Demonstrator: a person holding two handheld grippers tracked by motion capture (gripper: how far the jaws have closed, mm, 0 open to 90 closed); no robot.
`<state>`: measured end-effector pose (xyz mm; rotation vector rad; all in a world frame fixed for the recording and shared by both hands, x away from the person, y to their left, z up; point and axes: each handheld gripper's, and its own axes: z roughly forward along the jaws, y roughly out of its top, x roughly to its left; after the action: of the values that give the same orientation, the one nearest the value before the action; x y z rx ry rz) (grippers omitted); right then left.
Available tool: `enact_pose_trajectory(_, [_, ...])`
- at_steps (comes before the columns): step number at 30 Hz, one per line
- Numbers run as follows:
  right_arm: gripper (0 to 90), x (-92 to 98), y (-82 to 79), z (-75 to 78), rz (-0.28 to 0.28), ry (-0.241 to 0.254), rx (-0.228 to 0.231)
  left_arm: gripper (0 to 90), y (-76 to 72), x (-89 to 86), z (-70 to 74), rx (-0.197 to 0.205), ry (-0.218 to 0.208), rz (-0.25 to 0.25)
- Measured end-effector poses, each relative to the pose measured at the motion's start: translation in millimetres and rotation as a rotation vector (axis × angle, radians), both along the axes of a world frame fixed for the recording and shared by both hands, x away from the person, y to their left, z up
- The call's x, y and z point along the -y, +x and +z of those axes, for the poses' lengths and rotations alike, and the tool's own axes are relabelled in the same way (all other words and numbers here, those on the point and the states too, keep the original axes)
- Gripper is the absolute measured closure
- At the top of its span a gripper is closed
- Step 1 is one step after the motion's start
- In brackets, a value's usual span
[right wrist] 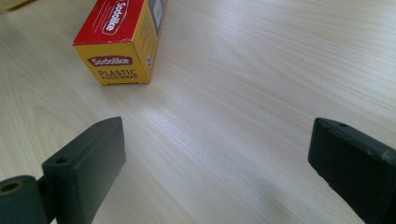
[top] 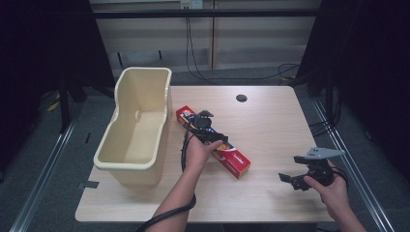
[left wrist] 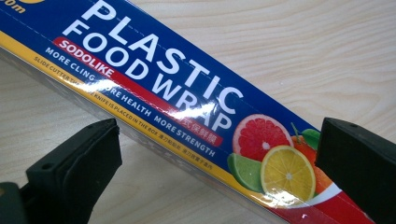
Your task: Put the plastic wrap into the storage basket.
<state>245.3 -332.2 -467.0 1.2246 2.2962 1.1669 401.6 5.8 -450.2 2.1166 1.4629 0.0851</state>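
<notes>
Risk of skewed grab: left gripper point(top: 209, 126) spread wide, straddling plastic wrap box point(left wrist: 187, 112) diagonally, grasping nothing; box likely to twist. Right gripper point(top: 293, 179) released, idle.

The right gripper point(right wrist: 217, 163) hangs over the table point(right wrist: 261, 84) with its two black jaws standing wide apart, one rising at the lower left and the other at the lower right, and nothing between them but bare pale wood. Ahead of the left jaw, well clear of it, a box point(right wrist: 119, 42) of plastic food wrap lies flat on the table. Its near end is yellow and carries a red label and dark lettering. Its top face is red with a white logo, and its long side runs away toward the upper edge. No jaw touches the box.
</notes>
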Motion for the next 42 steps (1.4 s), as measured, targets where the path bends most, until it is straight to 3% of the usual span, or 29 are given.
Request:
enact_pose_trajectory(13, [4.0,0.0,0.5,0.5,0.0,0.002,-0.002,0.0,6.2,4.8,-3.3,-0.033,0.0,0.044])
enact_pose_trajectory(18, [4.1,0.3,0.6,0.8,-0.006,0.004,-0.005,0.0,10.0,9.5,-4.0,-0.027,0.01,0.042])
enact_pose_trajectory(21, [4.1,0.4,0.8,0.6,-0.01,0.005,-0.003,0.0,11.9,12.9,-4.8,-0.027,-0.005,0.062])
enact_pose_trajectory(34, [4.3,0.5,0.8,1.0,-0.021,0.009,-0.001,0.0,19.9,24.5,-4.7,-0.053,0.027,0.082])
enact_pose_trajectory(42, [4.4,1.6,0.9,1.2,-0.016,0.012,0.001,0.0,20.6,27.1,-5.9,-0.051,0.015,0.097])
